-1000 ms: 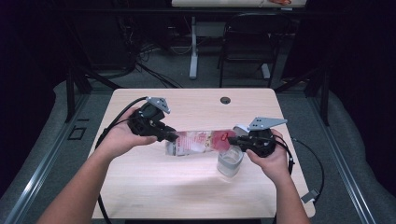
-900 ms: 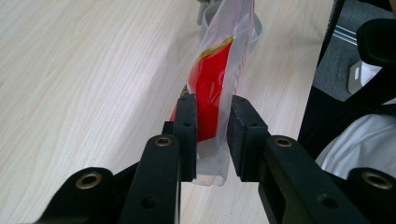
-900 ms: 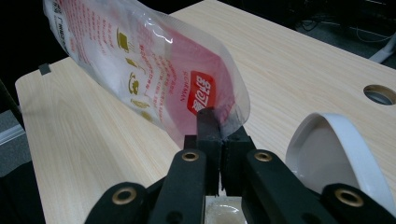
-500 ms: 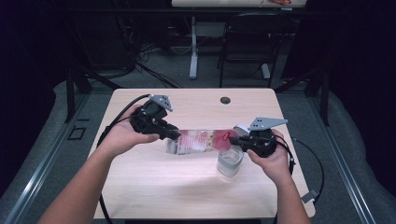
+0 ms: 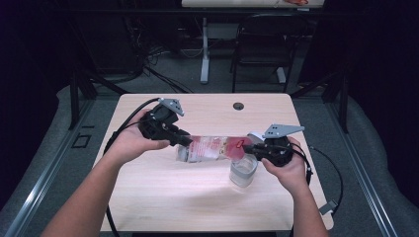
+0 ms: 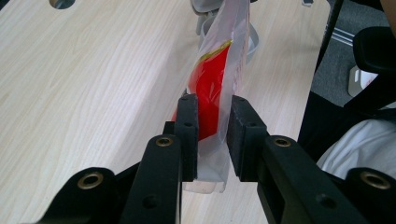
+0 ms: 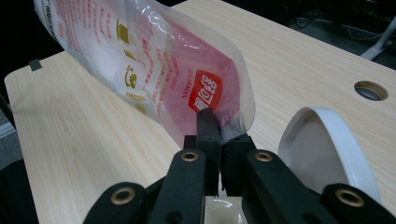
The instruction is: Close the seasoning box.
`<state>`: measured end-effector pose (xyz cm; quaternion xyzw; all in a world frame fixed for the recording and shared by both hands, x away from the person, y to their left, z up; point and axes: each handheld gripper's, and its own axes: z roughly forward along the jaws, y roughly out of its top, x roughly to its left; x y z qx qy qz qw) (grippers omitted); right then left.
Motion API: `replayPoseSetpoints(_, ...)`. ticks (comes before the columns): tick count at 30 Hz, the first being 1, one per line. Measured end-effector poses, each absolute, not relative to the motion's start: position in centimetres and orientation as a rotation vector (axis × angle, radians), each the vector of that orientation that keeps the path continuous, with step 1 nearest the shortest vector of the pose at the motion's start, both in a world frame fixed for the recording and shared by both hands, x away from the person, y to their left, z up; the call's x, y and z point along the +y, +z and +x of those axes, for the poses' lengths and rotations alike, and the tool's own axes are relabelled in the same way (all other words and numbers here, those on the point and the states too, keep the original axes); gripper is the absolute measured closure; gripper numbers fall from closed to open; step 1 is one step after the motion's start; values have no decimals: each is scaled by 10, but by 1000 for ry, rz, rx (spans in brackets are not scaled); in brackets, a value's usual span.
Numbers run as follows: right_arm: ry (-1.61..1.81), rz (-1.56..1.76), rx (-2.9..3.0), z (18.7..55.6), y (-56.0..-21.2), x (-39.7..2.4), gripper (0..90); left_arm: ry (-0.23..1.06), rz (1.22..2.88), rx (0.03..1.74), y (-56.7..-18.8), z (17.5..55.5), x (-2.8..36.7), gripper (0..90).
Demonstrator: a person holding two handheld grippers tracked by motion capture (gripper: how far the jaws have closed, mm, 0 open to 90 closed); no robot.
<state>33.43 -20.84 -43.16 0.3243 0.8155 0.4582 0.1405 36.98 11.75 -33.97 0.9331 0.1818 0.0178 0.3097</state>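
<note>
Above the middle of the wooden table (image 5: 148, 197), a clear plastic pouch (image 5: 213, 147) with red printing hung stretched between the two tools, its long axis running roughly from 9 o'clock to 3 o'clock in the high view, dipping slightly toward the 3 o'clock end. The left gripper (image 5: 184, 140) had its jaws drawn narrow and pinched on the pouch's sealed edge; the left gripper view showed the pads (image 6: 188, 122) pressing the film from both sides, the bag (image 6: 219, 70) running away from them toward 12 o'clock. The right gripper (image 5: 248, 147) was likewise clamped tight on the opposite end, near the red logo (image 7: 208, 96), with the pouch rising from its jaws toward 10 o'clock in the right gripper view. Directly beneath that right-hand end stood a clear cup (image 5: 243, 171), with a white round lid (image 7: 322, 149) just beside the right jaws at 3 o'clock. Judging by this layout, the coming move turned on the end held by the right hand, which was nearer the cup, tipping or opening over it.
</note>
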Motion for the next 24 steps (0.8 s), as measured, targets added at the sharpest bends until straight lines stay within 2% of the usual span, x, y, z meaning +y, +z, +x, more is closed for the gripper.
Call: replayPoseSetpoints(24, 1324, 944, 2352, 335, -432, -209, 879, 47, 2468, 477, -337, 371, 114, 756)
